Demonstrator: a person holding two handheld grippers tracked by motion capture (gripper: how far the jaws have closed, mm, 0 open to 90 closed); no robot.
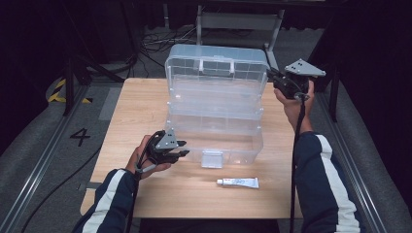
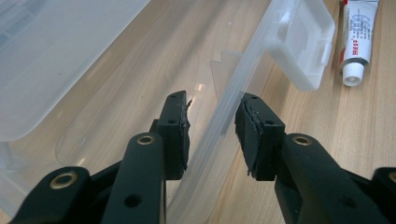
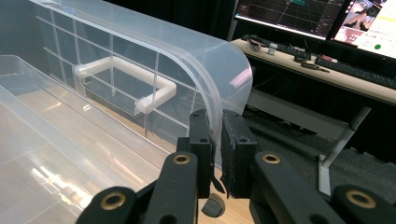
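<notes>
Pinching raised lid (image 1: pixel 216 68) edge, right tool (image 1: pixel 275 79) reaches up; left tool (image 1: pixel 182 148) straddles box (image 1: pixel 214 141) front wall, pads apart.

Wooden table (image 1: pixel 145 104) with clear box (image 1: pixel 214 141), tube (image 1: pixel 238 182)

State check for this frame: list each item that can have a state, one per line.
Clear box: open, lid upright.
Front latch: undone.
Tube: capped, lying on table.
Left gripper: open, astride box's front wall.
Right gripper: shut on lid edge.
</notes>
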